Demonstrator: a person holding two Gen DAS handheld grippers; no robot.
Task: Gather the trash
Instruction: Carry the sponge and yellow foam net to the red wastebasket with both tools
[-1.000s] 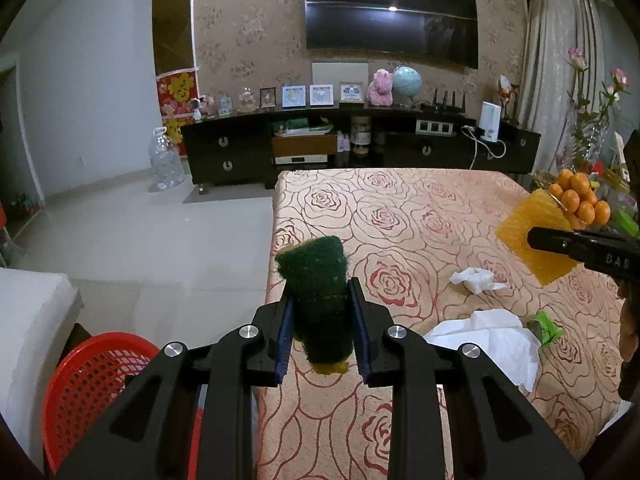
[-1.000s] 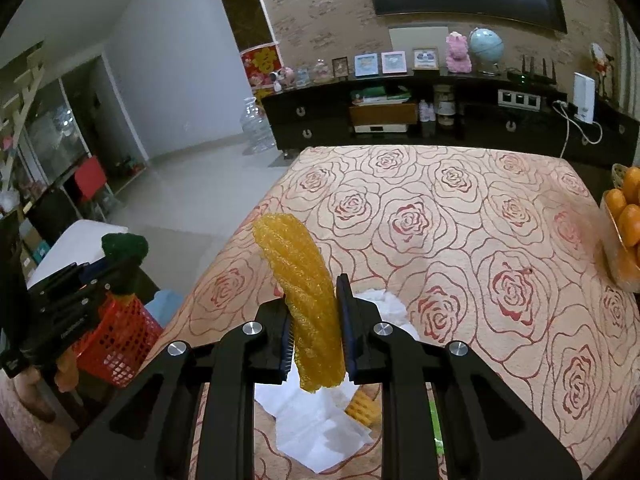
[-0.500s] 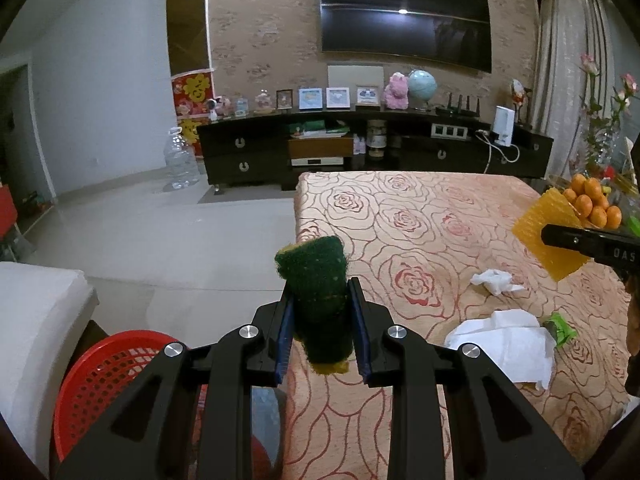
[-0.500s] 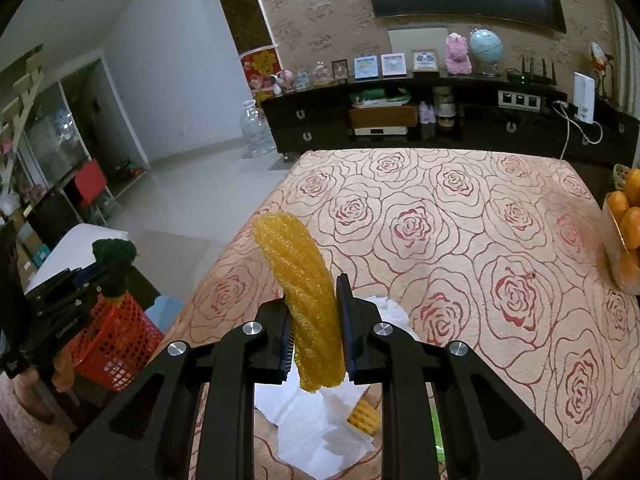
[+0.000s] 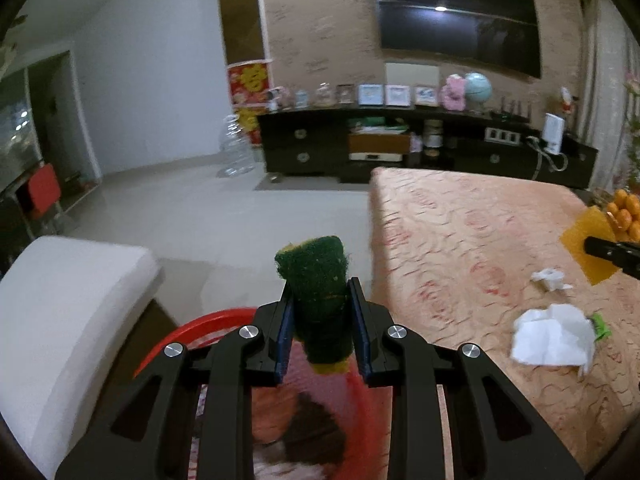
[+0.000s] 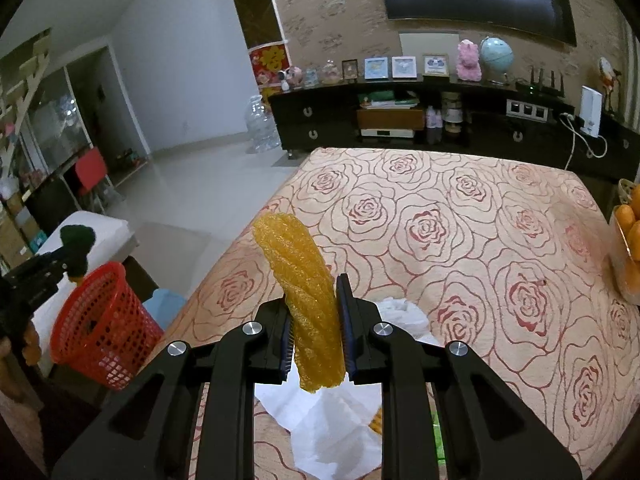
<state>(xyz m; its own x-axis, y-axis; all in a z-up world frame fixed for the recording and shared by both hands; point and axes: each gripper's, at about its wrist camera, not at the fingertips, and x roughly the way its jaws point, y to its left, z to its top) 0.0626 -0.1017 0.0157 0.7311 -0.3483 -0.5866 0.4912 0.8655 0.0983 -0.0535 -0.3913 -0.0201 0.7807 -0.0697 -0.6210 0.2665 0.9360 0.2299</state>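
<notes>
From the left wrist view, the left gripper points forward and downward, off the left edge of the table and above the red basket, whose rim curves under the fingers. Its jaws are closed tight on a dark green scouring pad with a yellow underside, which stands upright between the pads. Inside the basket a dark, blurred piece lies on the bottom; what it is I cannot tell. On the rose-patterned cloth to the right lie a crumpled white tissue, a larger white paper and a green scrap touching it. From the right wrist view, the right gripper tilts down over the table's near edge, its jaws clamped on a yellow foam net that leans up and to the left. White paper lies on the table beneath the fingers. At far left the left gripper holds the green pad just above the red basket, which stands on the floor beside the table. Oranges sit at the right edge.
</notes>
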